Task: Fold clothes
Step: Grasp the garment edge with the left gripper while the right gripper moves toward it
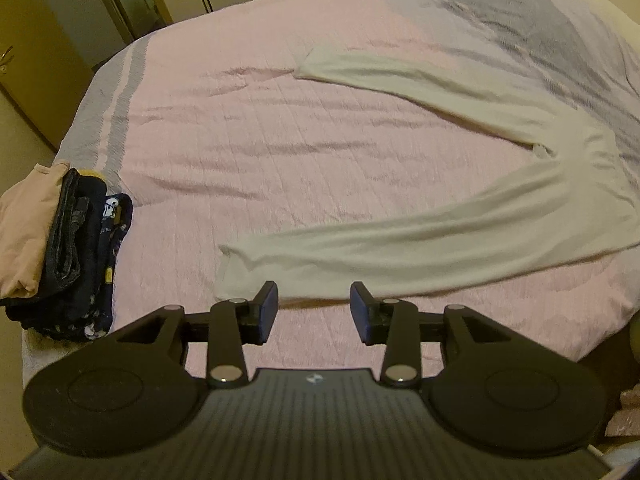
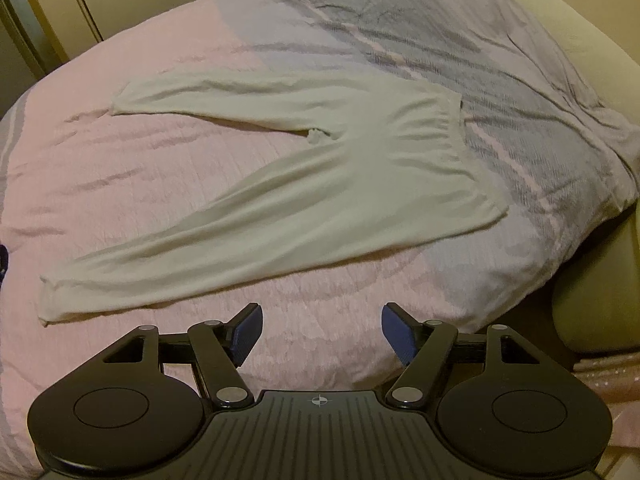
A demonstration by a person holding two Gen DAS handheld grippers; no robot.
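Spread flat on the bed (image 1: 280, 128): pale long pants (image 2: 320, 184), legs splayed in a V, waistband toward two o'clock in the right wrist view, cuffs toward nine and eight o'clock. Unfolded yet, judging from the open V.

Left gripper (image 1: 314, 312): jaws parted, nothing between the pads, hovering just short of the near leg's cuff (image 1: 240, 268), which sits at eleven o'clock from it. Right gripper (image 2: 322, 334): jaws spread wider, likewise empty, above bare bedspread with the near leg's edge at twelve o'clock and the waistband corner (image 2: 492, 216) at one o'clock.

Likely step in hand: taking the near leg to lay it over the far one.

- Best to pinch only the near leg's fabric, not the bedspread beneath; thin cloth, easily caught together with the quilt.
- Worth gripping cuff with the left and waistband corner with the right, then lifting both together, so the leg carries over without sagging.
- Wise to align edges and flatten the small bunched bit at the crotch (image 2: 316, 134) before letting go.

No containers in view. Only a stack of folded clothes (image 1: 68, 248) at nine o'clock in the left wrist view, on the bed's edge.
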